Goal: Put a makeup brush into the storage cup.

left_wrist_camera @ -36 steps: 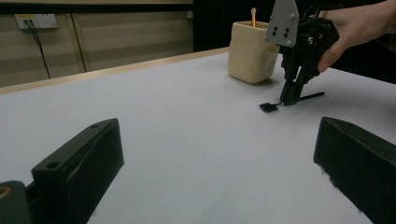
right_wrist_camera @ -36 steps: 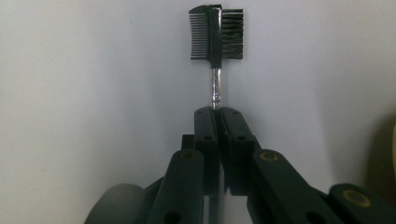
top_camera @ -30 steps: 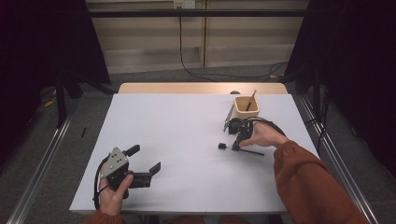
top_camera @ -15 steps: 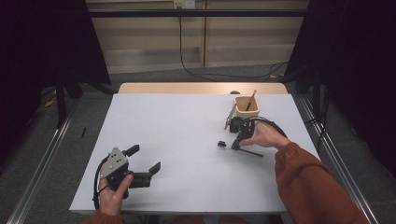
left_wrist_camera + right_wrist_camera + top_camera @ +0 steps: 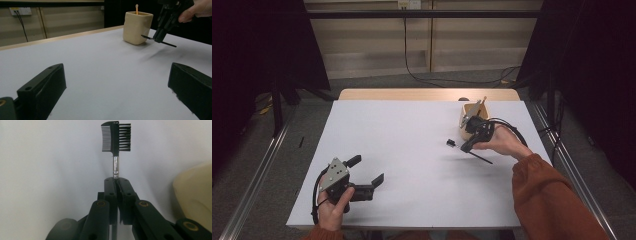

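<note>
Both hands low, right hand (image 5: 504, 142) raised slightly.

In the right gripper view the brush's (image 5: 115, 138) handle was hidden between the closed jaws of the right gripper (image 5: 116, 181), and the cup (image 5: 195, 192) was cut off by the right edge and blurred. In the left gripper view both jaws of the left gripper (image 5: 117, 85) ran off the bottom edge. In the high view what stood in the cup (image 5: 468, 116) was too small to tell, and the right sleeve (image 5: 557, 205) ran off the bottom corner.
</note>
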A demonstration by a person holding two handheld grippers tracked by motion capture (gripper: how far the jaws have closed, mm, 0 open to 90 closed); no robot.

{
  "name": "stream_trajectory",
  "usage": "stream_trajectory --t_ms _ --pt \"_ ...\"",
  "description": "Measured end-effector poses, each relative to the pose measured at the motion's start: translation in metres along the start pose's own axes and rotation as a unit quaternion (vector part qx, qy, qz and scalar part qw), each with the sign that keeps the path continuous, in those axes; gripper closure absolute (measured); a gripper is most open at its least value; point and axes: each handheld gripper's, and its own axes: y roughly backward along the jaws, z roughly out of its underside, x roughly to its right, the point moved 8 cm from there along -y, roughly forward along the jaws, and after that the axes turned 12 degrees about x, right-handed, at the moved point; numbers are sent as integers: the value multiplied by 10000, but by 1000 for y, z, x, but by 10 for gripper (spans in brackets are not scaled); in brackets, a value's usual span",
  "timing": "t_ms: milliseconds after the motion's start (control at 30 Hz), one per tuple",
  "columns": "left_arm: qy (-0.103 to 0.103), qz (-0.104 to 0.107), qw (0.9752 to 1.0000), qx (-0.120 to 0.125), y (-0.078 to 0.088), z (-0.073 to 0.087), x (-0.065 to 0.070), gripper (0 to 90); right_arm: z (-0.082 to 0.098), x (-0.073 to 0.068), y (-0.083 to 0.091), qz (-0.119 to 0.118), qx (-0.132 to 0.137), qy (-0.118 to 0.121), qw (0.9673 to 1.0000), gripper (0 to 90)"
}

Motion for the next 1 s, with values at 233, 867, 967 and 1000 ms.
stream_trajectory --t_ms 233,867,967,1000 --pt "5 2 10000 -1 0 0 0 15 6 2 4 104 237 -140 9996 860" --pt "-24 17 10000 -9 0 0 1 15 6 2 30 308 1613 -535 9850 860" --pt "-14 4 10000 -6 0 0 0 15 5 1 34 318 1807 -532 9816 860" --pt "-15 11 10000 -10 0 0 1 15 5 0 35 323 1900 -562 9796 860"
